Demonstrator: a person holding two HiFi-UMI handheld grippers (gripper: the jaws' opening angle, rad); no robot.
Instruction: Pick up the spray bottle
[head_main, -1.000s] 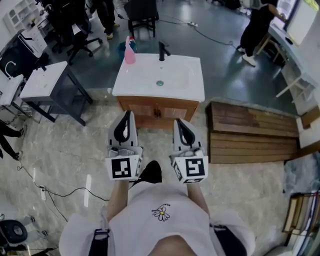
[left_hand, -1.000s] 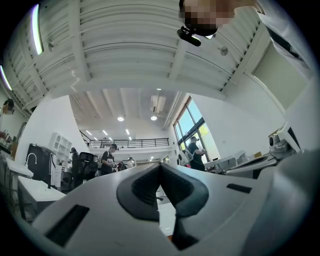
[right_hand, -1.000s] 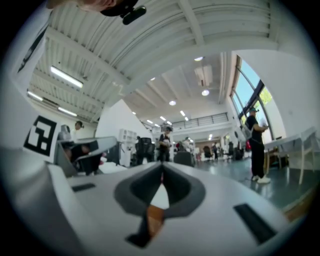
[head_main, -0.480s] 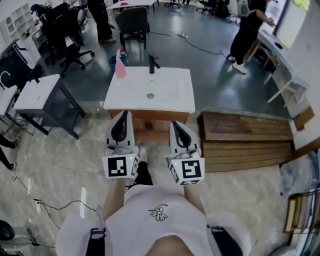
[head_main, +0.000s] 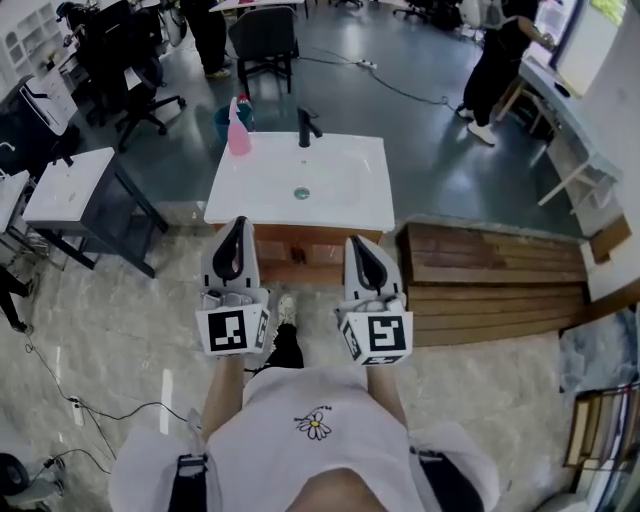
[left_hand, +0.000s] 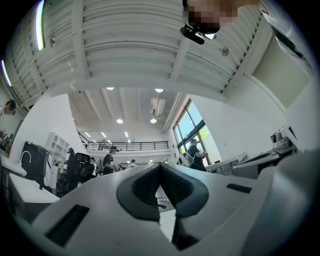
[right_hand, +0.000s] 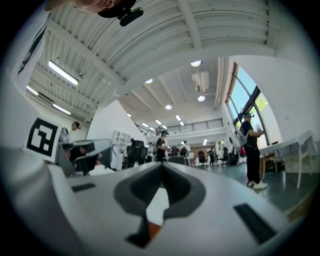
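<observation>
Head view first: the pink spray bottle (head_main: 238, 130) stands upright at the far-left corner of the white sink table (head_main: 372, 205), upper middle of the frame, just left of the black faucet (head_main: 306, 126). Both grippers sit below the table's near edge, well short of it. The left gripper (head_main: 237, 223) lines up almost dead under the bottle in the frame, so the bottle is pretty much straight ahead of it across the tabletop. The right gripper (head_main: 359, 243) is off toward the table's right half, so I'd say the left one is clearly the closer pick. With the bottle's long axis vertical, a level approach from the front looks right to me.

Left gripper view: the left gripper (left_hand: 160, 167) has its tips pressed together with nothing in between. No bottle in sight, just ceiling and room.

Right gripper view: same deal, the right gripper (right_hand: 161, 167) is closed and empty, with only a sliver of white showing under the tips. No bottle here either. Whichever goes in needs to open up first.
</observation>
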